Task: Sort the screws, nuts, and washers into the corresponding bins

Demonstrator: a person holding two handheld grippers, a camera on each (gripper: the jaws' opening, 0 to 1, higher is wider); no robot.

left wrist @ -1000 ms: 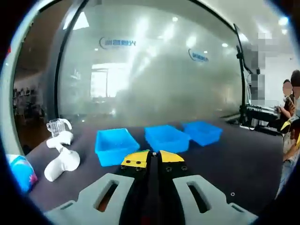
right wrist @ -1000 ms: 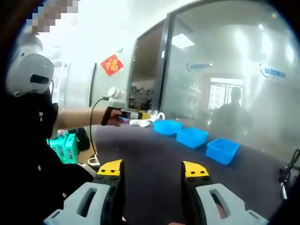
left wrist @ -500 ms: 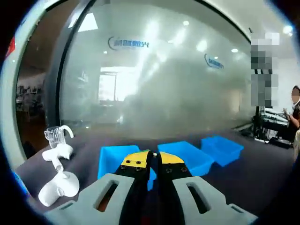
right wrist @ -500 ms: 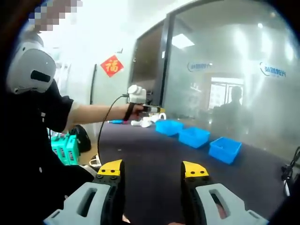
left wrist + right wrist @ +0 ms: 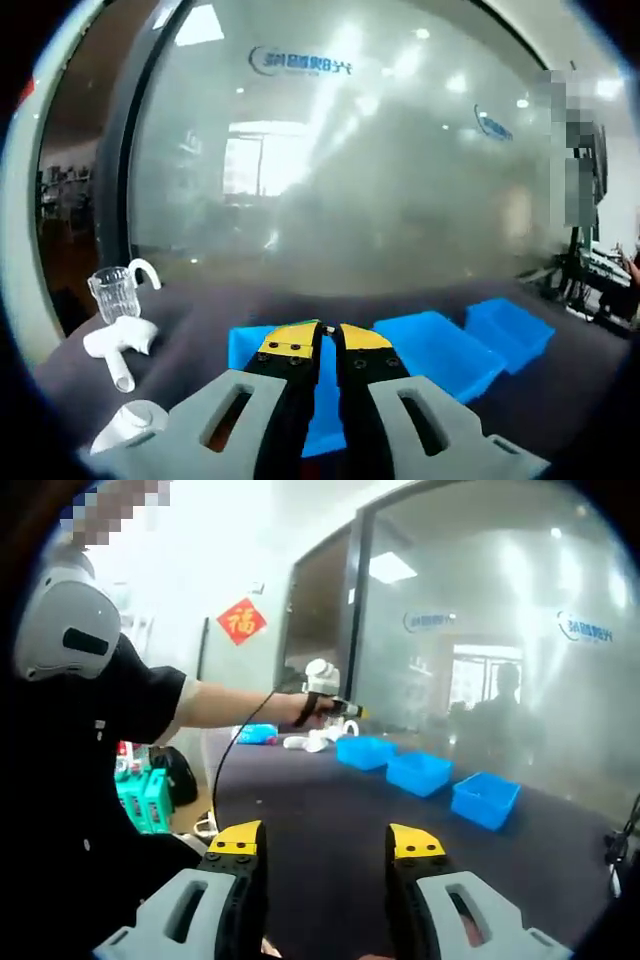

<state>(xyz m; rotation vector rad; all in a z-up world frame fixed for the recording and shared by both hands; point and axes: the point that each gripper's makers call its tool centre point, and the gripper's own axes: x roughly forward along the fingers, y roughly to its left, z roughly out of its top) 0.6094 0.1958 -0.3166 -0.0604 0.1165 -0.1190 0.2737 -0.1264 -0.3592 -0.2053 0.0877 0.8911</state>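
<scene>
Bins are sitting in a row on the dark counter point(image 5: 190, 330) in the left gripper view: three shallow, square, bright blue plastic trays, the nearest bin point(image 5: 250, 345) lying right behind the left claw point(image 5: 328, 338), the middle bin point(image 5: 440, 345) beside it, and the farthest bin point(image 5: 510, 325) beyond. The left claw is hanging low over the nearest bin, its yellow-tipped jaws pressed together with nothing seen between them. Near the counter's left edge a clear ribbed glass cup point(image 5: 112, 293) is standing upright, with white plastic pieces point(image 5: 115, 345) lying just beside it. A frosted glass wall point(image 5: 340, 170) is rising behind the counter.

In the right gripper view the right claw point(image 5: 325, 842) is pointing across the counter point(image 5: 330, 820) with its yellow-tipped jaws spread wide and holding nothing. The person's arm point(image 5: 240, 705) is stretching out level from a black sleeve, its hand carrying the left claw point(image 5: 352, 712) above the far end of the counter, over the first of the three blue bins point(image 5: 425, 772). A red paper sign point(image 5: 240, 620) is hanging on the wall.
</scene>
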